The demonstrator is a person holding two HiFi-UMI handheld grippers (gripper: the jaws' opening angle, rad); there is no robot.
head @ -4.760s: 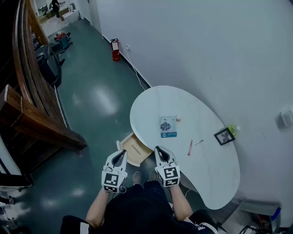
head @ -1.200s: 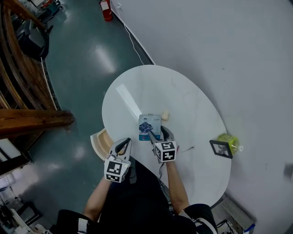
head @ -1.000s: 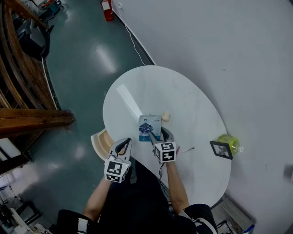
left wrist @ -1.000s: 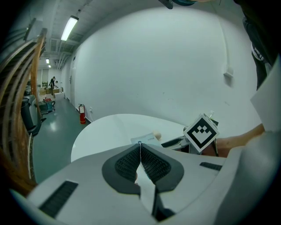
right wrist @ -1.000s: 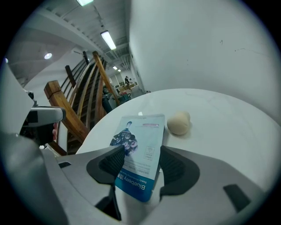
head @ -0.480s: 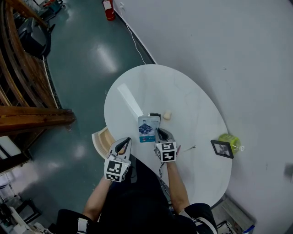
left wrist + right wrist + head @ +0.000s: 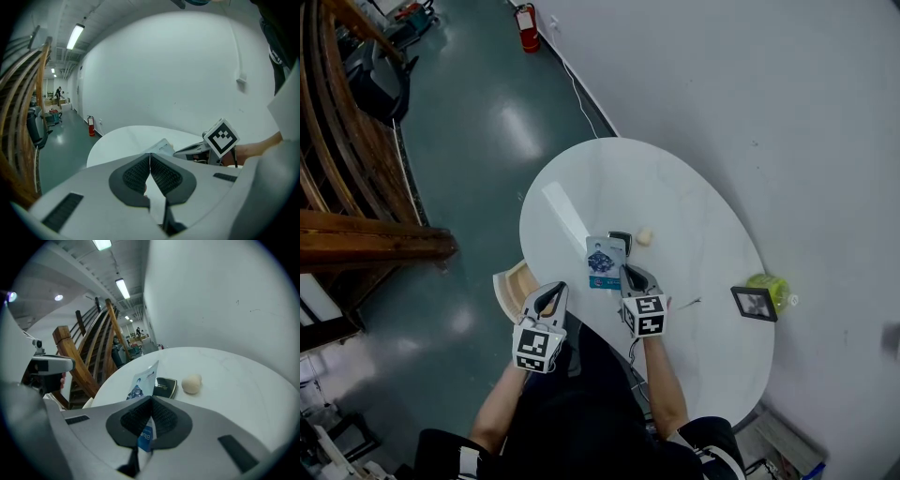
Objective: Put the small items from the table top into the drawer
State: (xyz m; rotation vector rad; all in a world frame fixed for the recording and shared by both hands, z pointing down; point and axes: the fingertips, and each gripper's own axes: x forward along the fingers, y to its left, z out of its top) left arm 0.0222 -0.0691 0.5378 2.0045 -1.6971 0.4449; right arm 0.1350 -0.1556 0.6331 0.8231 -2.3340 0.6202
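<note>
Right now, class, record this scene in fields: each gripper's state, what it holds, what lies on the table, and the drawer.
Right gripper: fingers just closed on the blue-and-white card, which tilts up
Left gripper: shut, empty
On the white table: black case, beige lump, photo frame
Drawer: open, at the table's near left edge

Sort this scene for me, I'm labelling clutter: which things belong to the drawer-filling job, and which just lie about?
Job: blue-and-white printed booklet in the right gripper, small black square case, beige round lump, open wooden drawer.
Lying about: red fire extinguisher, brown wooden stair beam.
</note>
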